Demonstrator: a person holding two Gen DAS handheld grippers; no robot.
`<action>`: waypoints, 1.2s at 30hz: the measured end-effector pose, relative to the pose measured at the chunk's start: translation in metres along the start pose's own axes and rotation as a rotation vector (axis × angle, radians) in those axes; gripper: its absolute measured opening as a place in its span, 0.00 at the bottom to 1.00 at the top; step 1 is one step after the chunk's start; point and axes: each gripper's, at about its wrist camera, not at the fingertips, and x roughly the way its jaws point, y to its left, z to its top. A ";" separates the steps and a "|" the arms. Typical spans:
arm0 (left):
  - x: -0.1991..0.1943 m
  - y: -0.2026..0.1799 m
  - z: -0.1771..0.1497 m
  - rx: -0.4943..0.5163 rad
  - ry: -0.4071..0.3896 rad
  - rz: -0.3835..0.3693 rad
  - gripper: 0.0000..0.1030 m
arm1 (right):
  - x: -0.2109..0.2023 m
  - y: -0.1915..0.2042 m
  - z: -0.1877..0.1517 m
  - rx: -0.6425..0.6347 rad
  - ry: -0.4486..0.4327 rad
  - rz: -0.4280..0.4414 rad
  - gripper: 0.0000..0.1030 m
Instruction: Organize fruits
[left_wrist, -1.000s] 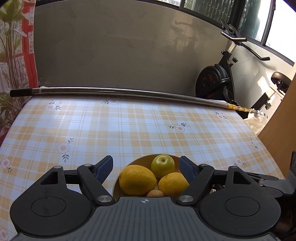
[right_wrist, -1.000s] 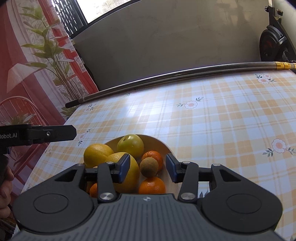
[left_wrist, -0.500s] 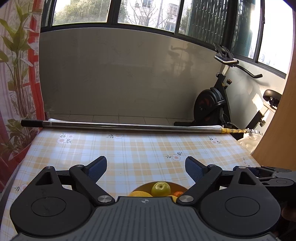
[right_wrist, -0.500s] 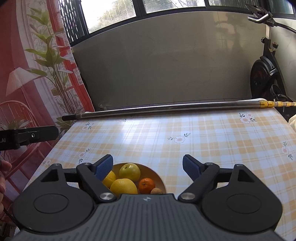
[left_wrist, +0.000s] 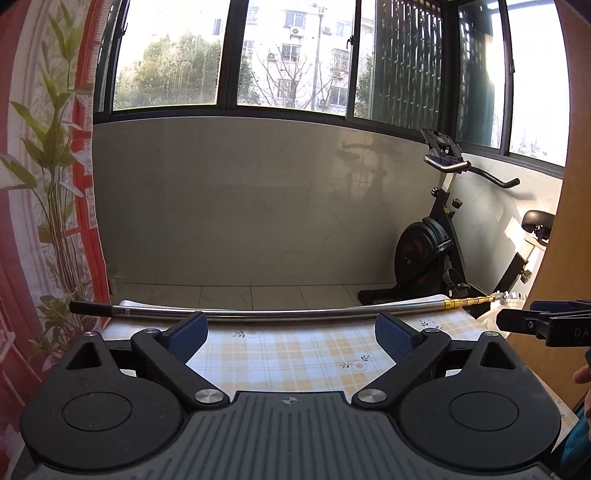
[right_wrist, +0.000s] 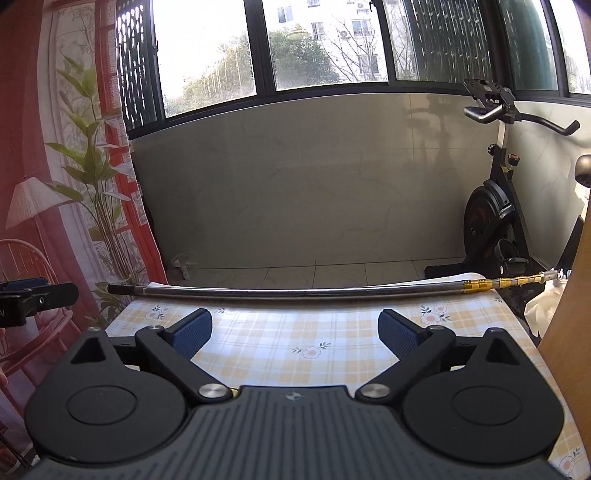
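Both claws, left claw (left_wrist: 291, 334) & right claw (right_wrist: 295, 332), opening, nothing btwn; fruit unseen.

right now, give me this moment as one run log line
left gripper: fingers opening, nothing between | right gripper: fingers opening, nothing between | fruit: not in view | metal pole: at far edge of checked tablecloth

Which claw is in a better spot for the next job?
Neither, really. The left claw and the right claw are both opening with nothing between them, side by side above the checked tablecloth, facing the metal pole. No fruit shows in either view, so it's a tie.
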 end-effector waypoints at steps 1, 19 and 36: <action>-0.004 -0.003 0.003 0.011 -0.011 0.000 0.98 | -0.003 0.003 0.002 -0.004 -0.008 0.003 1.00; -0.065 -0.034 0.027 0.069 -0.161 0.041 1.00 | -0.043 0.043 0.020 -0.022 -0.105 0.071 1.00; -0.077 -0.031 0.026 0.024 -0.188 0.029 1.00 | -0.063 0.043 0.020 -0.025 -0.151 0.050 1.00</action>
